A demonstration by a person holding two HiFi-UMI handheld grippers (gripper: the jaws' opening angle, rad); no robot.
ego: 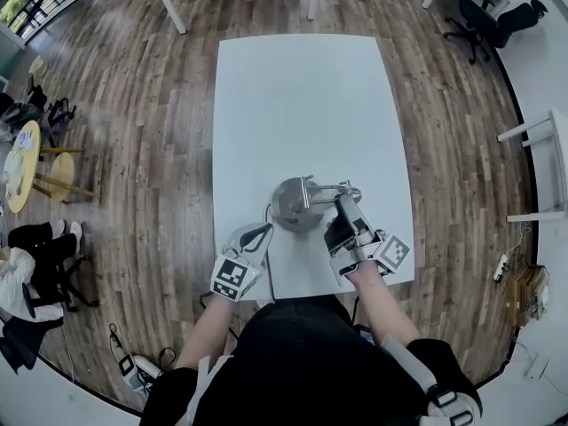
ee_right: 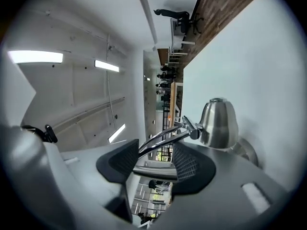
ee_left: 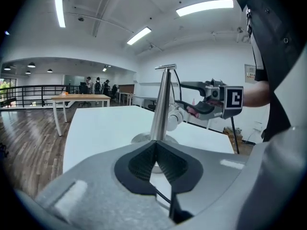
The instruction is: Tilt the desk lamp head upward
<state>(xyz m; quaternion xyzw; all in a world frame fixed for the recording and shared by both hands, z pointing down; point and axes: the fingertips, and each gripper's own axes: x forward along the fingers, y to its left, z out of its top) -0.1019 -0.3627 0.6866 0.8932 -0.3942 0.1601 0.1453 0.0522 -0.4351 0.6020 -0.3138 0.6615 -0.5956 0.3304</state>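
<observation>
The desk lamp (ego: pixel 297 204) is brushed steel and stands near the front edge of a white table (ego: pixel 302 105), close to the person and between the two grippers. From the left gripper view, its round base (ee_left: pixel 140 138) sits flat on the table top and a straight upright post (ee_left: pixel 162 104) rises from it to a short crosspiece at the top. In the right gripper view the lamp head (ee_right: pixel 218 123) is a bell-shaped steel shade, narrow at one end and flaring out. A small pivot joins it to an arm of two thin parallel rods (ee_right: pixel 163 139). In the left gripper view the head hangs low beside the post, just above the table.

The right gripper (ee_right: pixel 156 146) has its jaws spread wide. The arm rods run through the gap between its ribbed black pads (ee_right: pixel 187 166), close to one pad, and neither pad presses on them. The head view shows this gripper at the lamp's right side, rolled so that its marker cube (ego: pixel 395 252) faces up.

The left gripper (ee_left: pixel 156 148) has its jaws closed together with nothing between them. It points at the post from the near side and is clear of the lamp. Around the table lies a wooden floor (ego: pixel 133 149).
</observation>
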